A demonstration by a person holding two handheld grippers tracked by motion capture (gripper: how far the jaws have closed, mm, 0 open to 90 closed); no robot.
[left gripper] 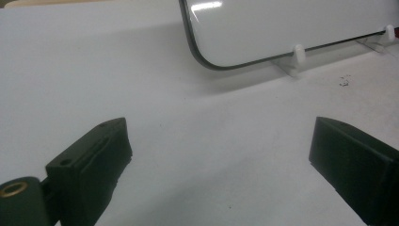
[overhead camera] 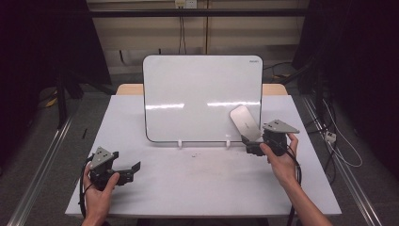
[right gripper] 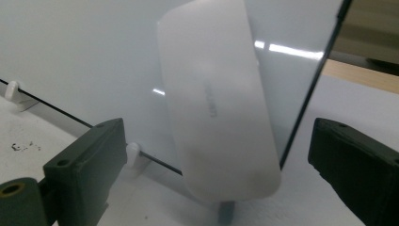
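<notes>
Right gripper [overhead camera: 248,143] open beside eraser [right gripper: 219,108] against whiteboard [overhead camera: 202,96], faint lettering legible in right gripper view; left gripper [overhead camera: 134,168] open near table [overhead camera: 197,188] front-left corner.

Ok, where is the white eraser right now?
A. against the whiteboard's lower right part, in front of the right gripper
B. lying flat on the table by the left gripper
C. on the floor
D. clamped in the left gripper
A: the eraser sits against the whiteboard near its lower right corner, ahead of the right gripper, whose jaws stand wide apart and clear of it.
</notes>
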